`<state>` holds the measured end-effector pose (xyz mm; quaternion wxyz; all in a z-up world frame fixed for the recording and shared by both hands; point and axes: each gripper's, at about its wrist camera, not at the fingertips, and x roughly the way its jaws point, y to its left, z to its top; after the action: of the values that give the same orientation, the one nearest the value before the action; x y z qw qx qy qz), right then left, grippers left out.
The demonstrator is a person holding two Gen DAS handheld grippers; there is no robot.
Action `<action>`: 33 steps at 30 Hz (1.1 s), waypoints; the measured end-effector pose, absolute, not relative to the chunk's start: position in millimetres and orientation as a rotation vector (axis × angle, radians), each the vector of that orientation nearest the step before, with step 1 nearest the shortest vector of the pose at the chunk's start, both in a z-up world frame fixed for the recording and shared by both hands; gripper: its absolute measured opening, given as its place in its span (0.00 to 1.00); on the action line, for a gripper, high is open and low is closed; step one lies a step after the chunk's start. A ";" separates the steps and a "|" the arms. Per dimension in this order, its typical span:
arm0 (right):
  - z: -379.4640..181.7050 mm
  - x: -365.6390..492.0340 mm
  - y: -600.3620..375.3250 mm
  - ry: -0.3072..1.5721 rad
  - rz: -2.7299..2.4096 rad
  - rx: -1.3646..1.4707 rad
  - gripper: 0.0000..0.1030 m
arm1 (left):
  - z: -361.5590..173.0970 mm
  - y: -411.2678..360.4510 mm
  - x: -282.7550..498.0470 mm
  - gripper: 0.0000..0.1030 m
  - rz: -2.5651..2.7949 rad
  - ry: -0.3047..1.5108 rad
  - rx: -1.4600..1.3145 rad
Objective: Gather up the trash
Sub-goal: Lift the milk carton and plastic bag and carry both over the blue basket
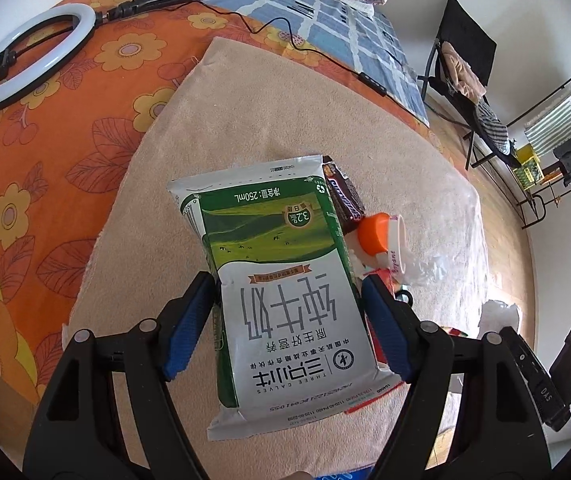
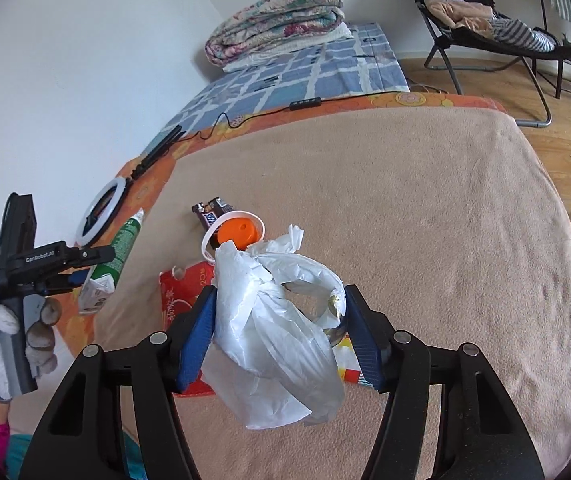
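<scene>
Here, the green-and-white soft milk pouch [image 1: 285,292] sits clamped between the blue pads of the left gripper [image 1: 287,326], held across its width near the lower half, lifted off the beige fleece blanket [image 1: 245,120] that covers the bed. Pouch looks limp and light, likely empty or near it; the film is slick, so a grip across the flat middle beats the sealed ends, which would fold.

The crumpled white plastic bag [image 2: 273,332] is in the right gripper [image 2: 279,332], jaws closed on the bunched plastic, something rounded and shiny half wrapped inside it; cannot tell what. Bag is very light, soft, will sag and slip, best pinched where the plastic is bunched thick.

Still lying on the blanket near its middle: a brown chocolate-bar wrapper [image 2: 211,212], thin and crinkly; just beside it a white plastic cup with an orange lid inside [image 2: 237,232], tipped on its side, stiff but crushable, take it by the rim; a red printed paper packet [image 2: 181,300] below the bag, flat, needs an edge pinch.

Further out: a white ring light [image 1: 33,56] on the orange flowered sheet [image 1: 45,160] toward the bed's far left edge, cable trailing across. A folded quilt [image 2: 277,20] at the far end, a black folding chair [image 2: 485,32] on the wood floor.
</scene>
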<state>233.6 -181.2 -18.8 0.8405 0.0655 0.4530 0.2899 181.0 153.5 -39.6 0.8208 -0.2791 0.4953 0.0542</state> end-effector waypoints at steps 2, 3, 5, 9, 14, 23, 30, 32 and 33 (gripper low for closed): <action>-8.7 222.7 -184.3 0.942 0.626 0.140 0.60 | -29.8 145.4 167.8 0.75 0.098 1.051 -0.576; -4.0 218.3 -184.6 0.934 0.632 0.137 0.60 | -25.2 141.1 160.4 0.75 0.089 1.050 -0.567; 4.2 206.1 -185.5 0.922 0.648 0.130 0.60 | -17.1 132.0 146.3 0.75 0.073 1.047 -0.550; 16.9 178.0 -188.9 0.901 0.682 0.121 0.60 | -2.1 111.4 110.9 0.75 0.036 1.045 -0.506; 24.1 140.6 -193.3 0.890 0.716 0.107 0.60 | 5.1 80.3 66.4 0.75 -0.024 1.062 -0.454; 15.0 84.3 -210.5 0.899 0.722 0.102 0.60 | -20.4 31.2 1.2 0.75 -0.118 1.139 -0.419; -5.4 60.0 -218.0 0.929 0.700 0.098 0.60 | -54.4 1.1 -25.1 0.75 -0.164 1.221 -0.387; -14.1 55.9 -217.8 0.946 0.696 0.096 0.60 | -64.4 -4.7 -29.5 0.75 -0.172 1.245 -0.379; -18.7 53.7 -217.2 0.957 0.695 0.099 0.60 | -68.7 -6.9 -30.2 0.75 -0.175 1.255 -0.378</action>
<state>53.7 -217.2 -18.7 0.8291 0.0466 0.4507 0.3276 -30.2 -6.9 -68.7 0.7894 -0.1754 0.5827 -0.0814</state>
